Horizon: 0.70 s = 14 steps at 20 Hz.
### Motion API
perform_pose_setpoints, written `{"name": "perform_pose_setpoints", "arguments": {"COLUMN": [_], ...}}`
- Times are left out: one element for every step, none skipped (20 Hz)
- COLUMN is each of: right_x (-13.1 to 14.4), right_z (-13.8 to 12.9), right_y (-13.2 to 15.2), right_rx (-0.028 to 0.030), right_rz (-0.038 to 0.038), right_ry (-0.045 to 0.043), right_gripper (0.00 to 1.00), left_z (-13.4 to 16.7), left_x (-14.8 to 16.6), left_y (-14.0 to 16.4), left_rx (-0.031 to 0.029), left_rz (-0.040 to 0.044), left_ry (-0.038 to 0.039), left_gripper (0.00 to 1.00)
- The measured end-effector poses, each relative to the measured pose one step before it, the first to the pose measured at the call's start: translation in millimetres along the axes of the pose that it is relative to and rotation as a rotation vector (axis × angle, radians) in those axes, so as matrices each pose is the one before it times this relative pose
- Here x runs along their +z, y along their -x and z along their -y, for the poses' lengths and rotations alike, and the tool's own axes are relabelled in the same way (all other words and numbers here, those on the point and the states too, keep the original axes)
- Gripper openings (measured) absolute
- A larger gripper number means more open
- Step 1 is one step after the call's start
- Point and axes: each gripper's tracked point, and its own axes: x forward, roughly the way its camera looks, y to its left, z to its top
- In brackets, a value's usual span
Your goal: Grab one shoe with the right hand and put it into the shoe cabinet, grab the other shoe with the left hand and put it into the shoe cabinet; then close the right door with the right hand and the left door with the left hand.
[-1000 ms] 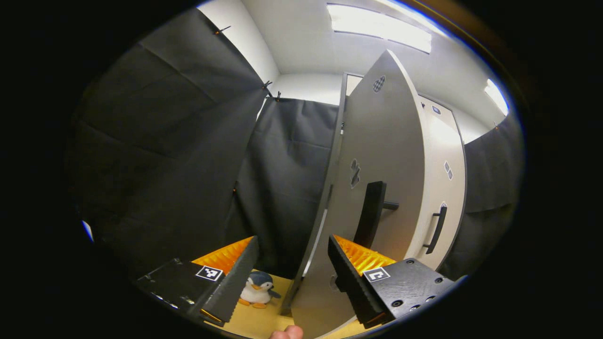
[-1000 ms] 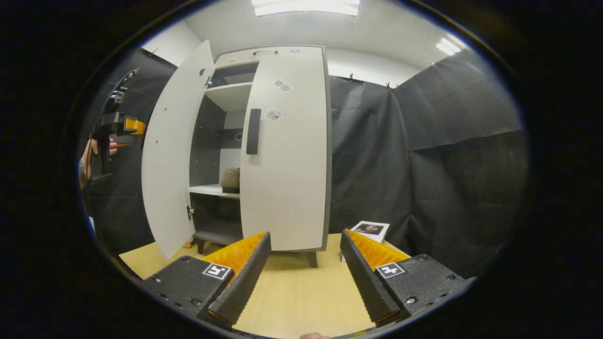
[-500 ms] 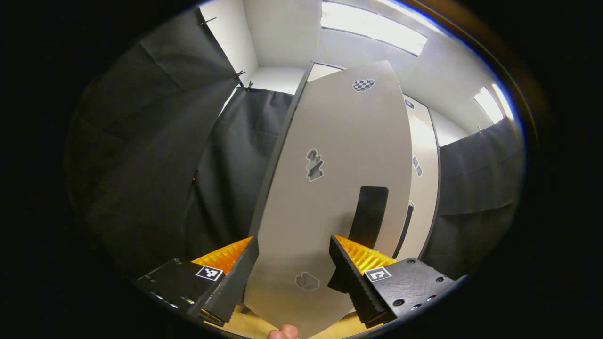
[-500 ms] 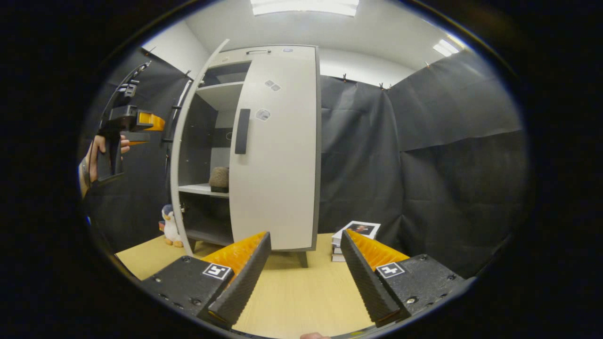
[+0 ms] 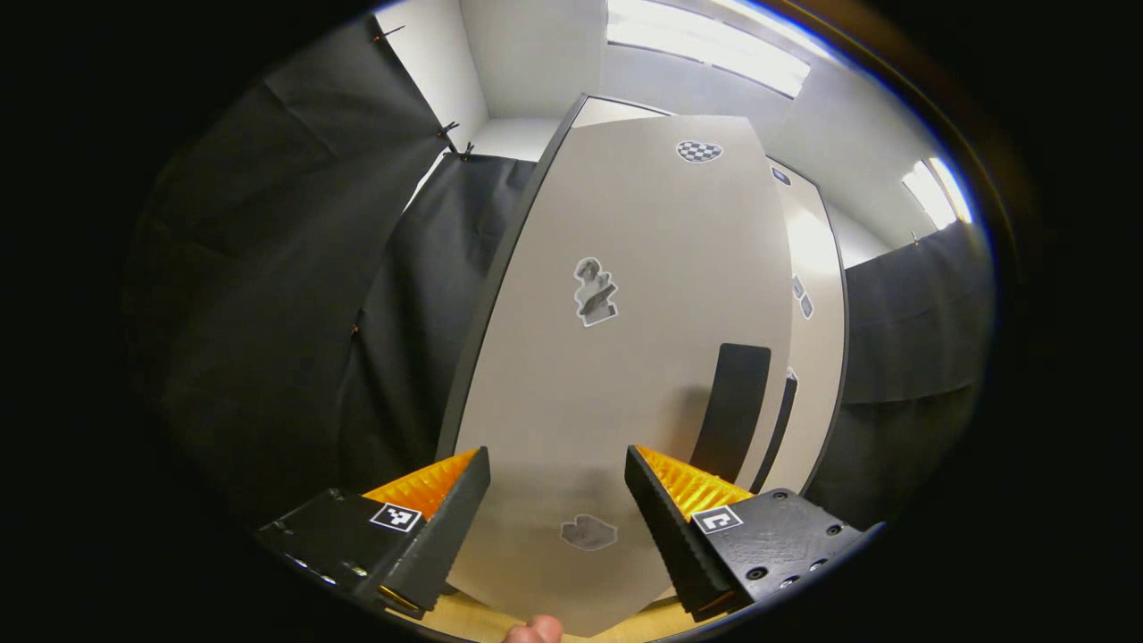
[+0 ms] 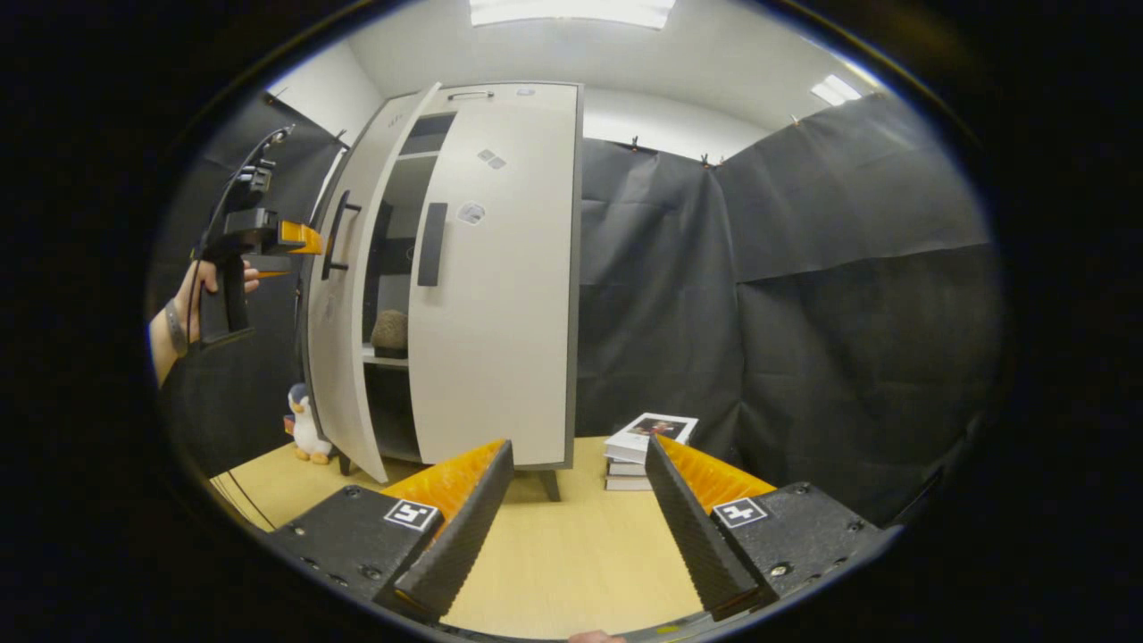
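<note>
The pale shoe cabinet (image 6: 500, 295) stands on the wooden floor. Its right door (image 6: 509, 268) is shut. The left door (image 6: 344, 304) is ajar by a narrow gap, through which a brown shoe (image 6: 389, 329) sits on the middle shelf. In the left gripper view the left door's outer face (image 5: 625, 357) is close ahead, its dark handle (image 5: 734, 406) just right of my open left gripper (image 5: 555, 500). A hand holds that left gripper (image 6: 305, 241) right by the door's outer face in the right gripper view. My right gripper (image 6: 576, 500) is open, back from the cabinet, holding nothing.
A stack of books (image 6: 647, 436) lies on the floor to the right of the cabinet. A toy penguin (image 6: 304, 427) stands at the cabinet's left foot. Black cloth walls close in behind and on both sides. Wooden floor (image 6: 571, 554) stretches in front of the right gripper.
The left door has swung from wide open to nearly shut, with the left gripper following its outer face. The right gripper view has drifted so the cabinet sits further left.
</note>
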Motion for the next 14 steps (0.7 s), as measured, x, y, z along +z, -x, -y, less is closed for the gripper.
{"name": "perform_pose_setpoints", "arguments": {"right_x": [-1.04,-0.88,-1.21,-0.08,1.5,1.81,1.23,1.11,1.57,1.9,0.35,0.59,-0.77,-0.53], "right_z": [-1.02,-1.62,-2.12,-3.59,-5.64,-4.91,-2.52,-2.89,-1.87,-2.78,-2.91,-3.28,-3.04,-2.86], "right_y": [-0.77,-0.67,0.14,-0.05,-1.91,-2.06,-0.54,-0.23,1.1,0.97,1.66,1.7,2.03,2.24], "right_rx": [0.00492,0.00717,0.00987,0.01173,0.0105,0.01183,0.00941,0.00859,0.00687,0.00779,0.00619,0.00918,0.00889,0.00888], "right_rz": [-0.00457,-0.0029,-0.00243,0.00154,-0.00026,-0.00036,0.00045,0.00157,0.00331,0.00384,0.00302,0.00151,0.00094,-0.00068], "right_ry": [-0.00107,-0.00374,-0.00476,-0.00665,-0.00498,-0.00396,-0.00243,-0.00068,-0.0001,-0.00019,0.00014,0.00005,-0.00028,0.00012], "right_gripper": [0.97,0.97,0.97,0.95,0.95,0.95,0.95,0.94,0.94,0.97,0.97,0.97,0.97,0.94], "left_z": [0.82,4.17,6.92,6.89,7.07,6.48,8.76,8.46,9.59,7.51,7.84,7.81,7.42,5.98], "left_x": [-2.32,-2.88,-1.56,-1.54,-1.45,-1.17,-1.63,-1.14,-2.54,-4.85,-6.02,-6.14,-6.64,-5.48], "left_y": [10.37,10.88,11.25,10.84,10.37,10.45,11.04,10.38,10.01,9.79,8.58,8.79,8.12,6.13], "left_rx": [0.00341,-0.0068,-0.00911,-0.00958,-0.00911,-0.00876,-0.00985,-0.00975,-0.01004,-0.00539,-0.00803,-0.00909,-0.00563,-0.00379], "left_rz": [-0.00513,-0.00346,-0.00015,0.0032,0.00456,0.00245,0.00391,0.00255,-0.00132,-0.00303,-0.00632,-0.00264,-0.00233,-0.0012], "left_ry": [-0.01811,-0.01177,-0.00855,-0.00927,-0.01137,-0.00965,-0.00667,-0.00294,-0.00292,-0.00519,-0.00403,-0.0062,-0.00594,-0.00099], "left_gripper": [0.94,0.94,0.94,0.94,0.94,0.94,0.94,0.94,0.94,0.94,0.94,0.94,0.94,0.94]}}
